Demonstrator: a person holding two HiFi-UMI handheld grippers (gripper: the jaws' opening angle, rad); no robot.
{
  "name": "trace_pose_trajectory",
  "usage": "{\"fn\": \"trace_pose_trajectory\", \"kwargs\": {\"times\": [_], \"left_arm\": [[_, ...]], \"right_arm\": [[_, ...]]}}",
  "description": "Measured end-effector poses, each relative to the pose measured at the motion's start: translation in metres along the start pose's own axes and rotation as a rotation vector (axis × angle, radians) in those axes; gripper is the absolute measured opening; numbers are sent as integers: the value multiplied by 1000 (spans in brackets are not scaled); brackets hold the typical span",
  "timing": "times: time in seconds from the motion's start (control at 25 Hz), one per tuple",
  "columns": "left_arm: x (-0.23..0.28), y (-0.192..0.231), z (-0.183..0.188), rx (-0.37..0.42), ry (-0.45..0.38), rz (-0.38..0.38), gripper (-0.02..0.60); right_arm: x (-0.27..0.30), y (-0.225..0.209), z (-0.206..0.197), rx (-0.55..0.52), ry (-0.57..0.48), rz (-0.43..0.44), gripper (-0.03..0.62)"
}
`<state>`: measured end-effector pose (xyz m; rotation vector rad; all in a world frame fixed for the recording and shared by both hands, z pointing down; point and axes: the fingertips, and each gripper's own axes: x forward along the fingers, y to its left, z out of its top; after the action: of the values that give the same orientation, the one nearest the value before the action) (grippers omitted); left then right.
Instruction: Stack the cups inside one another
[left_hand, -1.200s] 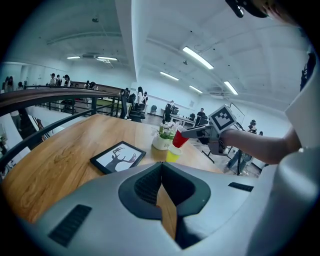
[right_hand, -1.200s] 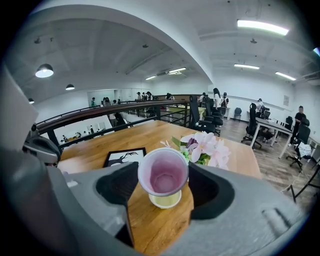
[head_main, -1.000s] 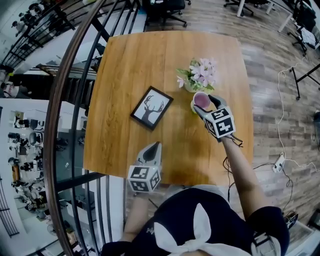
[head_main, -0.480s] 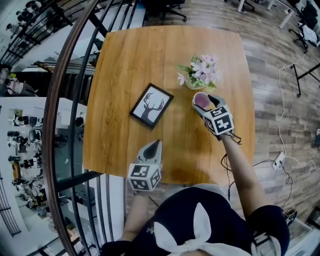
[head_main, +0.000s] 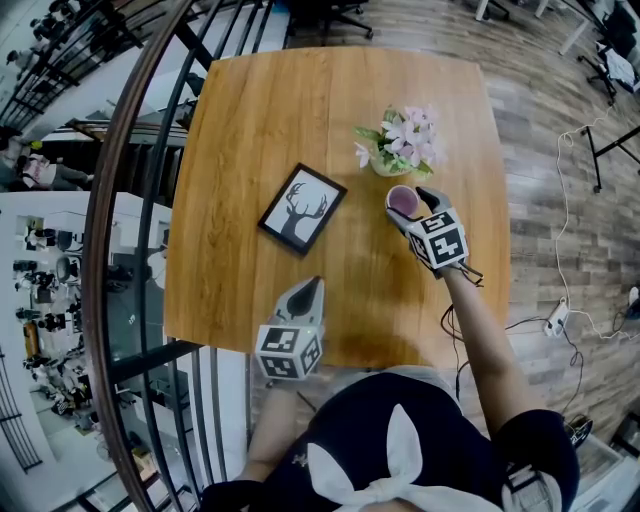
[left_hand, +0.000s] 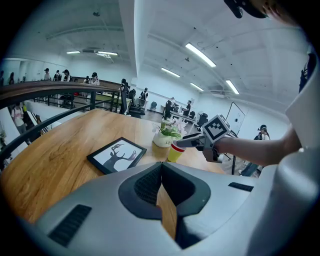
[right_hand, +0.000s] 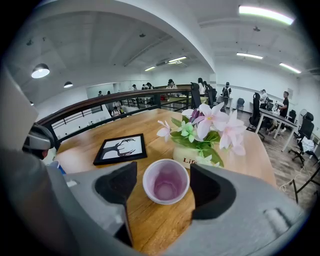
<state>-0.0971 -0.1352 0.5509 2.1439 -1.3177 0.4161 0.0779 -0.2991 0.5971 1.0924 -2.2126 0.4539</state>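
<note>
A stack of cups (head_main: 403, 201) stands on the wooden table (head_main: 260, 120) just in front of a flower pot. From above, the cup (right_hand: 165, 181) shows a white rim and a pink inside. From the side, the stack (left_hand: 175, 151) is yellow with a red band at the top. My right gripper (head_main: 411, 208) is open, one jaw on each side of the cup with small gaps. Near the table's front edge, my left gripper (head_main: 311, 289) is shut on nothing, well apart from the cup.
A white pot of pink flowers (head_main: 397, 148) stands right behind the cup. A black-framed deer picture (head_main: 303, 208) lies to the cup's left. A curved railing (head_main: 130, 200) runs along the table's left side, with a drop beyond it.
Almost nothing: the right gripper stays around the cup and the left gripper stays put; only the head view has shifted slightly.
</note>
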Motion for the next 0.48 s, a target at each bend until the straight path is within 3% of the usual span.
{"fn": "trace_pose_trajectory", "kwargs": {"times": [0.48], "left_arm": [[-9, -5, 5, 15, -23, -1, 17]], "right_arm": [[-22, 12, 14, -18, -52, 2, 330]]}}
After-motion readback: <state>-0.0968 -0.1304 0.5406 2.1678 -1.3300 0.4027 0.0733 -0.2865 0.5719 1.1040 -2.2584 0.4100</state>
